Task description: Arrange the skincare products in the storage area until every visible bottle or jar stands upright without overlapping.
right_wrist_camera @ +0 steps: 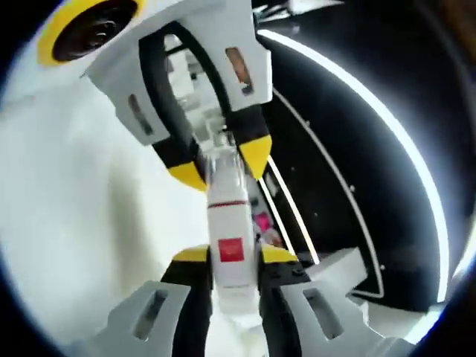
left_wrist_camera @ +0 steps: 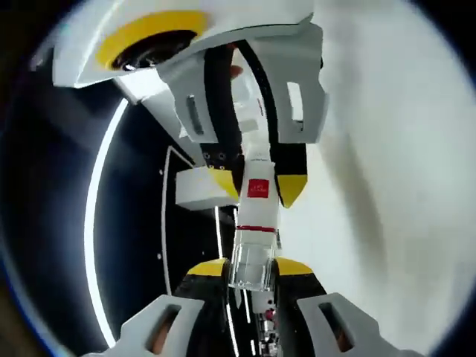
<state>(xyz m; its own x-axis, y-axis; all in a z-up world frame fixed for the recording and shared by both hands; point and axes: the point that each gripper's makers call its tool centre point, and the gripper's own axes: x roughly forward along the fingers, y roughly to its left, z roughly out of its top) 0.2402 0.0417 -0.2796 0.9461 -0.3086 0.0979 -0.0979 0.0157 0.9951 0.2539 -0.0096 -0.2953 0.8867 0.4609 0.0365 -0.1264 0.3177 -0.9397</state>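
Both claws clamp one white bottle [left_wrist_camera: 256, 197] with a red label, held between them above the white tabletop [left_wrist_camera: 394, 186]. The left claw [left_wrist_camera: 249, 269] grips its clear cap end; the right claw [right_wrist_camera: 232, 256] grips its body.

The bottle [left_wrist_camera: 254, 208] has a matt white plastic-looking body with a red label and a glossy clear cap; both grippers' [right_wrist_camera: 234, 256] jaws look matt white plastic tipped with smooth yellow pads [left_wrist_camera: 291, 186]

White tool [left_wrist_camera: 249, 271], yellow-tipped, seemingly black-padded
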